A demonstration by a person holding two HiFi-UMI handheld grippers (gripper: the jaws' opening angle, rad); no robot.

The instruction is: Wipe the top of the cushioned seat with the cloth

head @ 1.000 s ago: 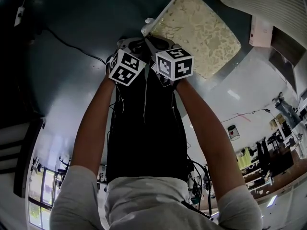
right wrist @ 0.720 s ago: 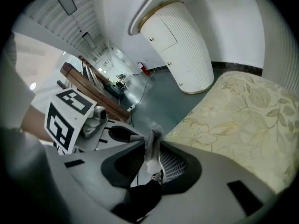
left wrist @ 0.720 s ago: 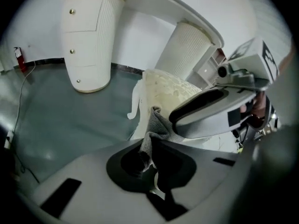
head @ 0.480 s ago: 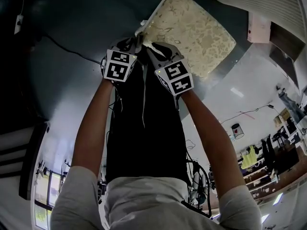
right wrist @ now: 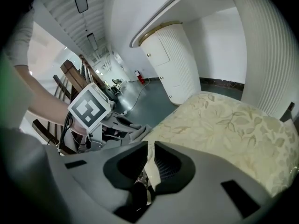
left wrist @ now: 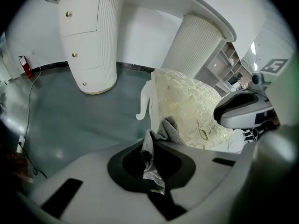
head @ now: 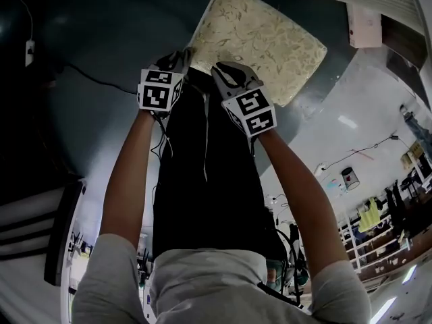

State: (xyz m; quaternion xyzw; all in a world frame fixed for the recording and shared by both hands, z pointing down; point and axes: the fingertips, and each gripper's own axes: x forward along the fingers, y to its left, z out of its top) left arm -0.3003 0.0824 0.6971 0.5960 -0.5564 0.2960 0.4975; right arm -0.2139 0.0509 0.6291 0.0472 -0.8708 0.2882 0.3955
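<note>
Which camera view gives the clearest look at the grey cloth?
The left gripper view: the grey cloth is pinched in the left gripper, in front of the cushioned seat. The right gripper view shows only a small grey bit at the left gripper's tip. In the head view I cannot find it.

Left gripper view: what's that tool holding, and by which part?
The grey cloth, pinched at a bunched part between the left tool's shut jaws. Its free end sticks out ahead of them.

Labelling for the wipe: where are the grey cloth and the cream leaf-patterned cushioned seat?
Grey cloth (left wrist: pixel 169 128), left gripper view, bunched upper folds.
Cream leaf-patterned cushioned seat (head: pixel 256 38), head view, middle of its top.
</note>
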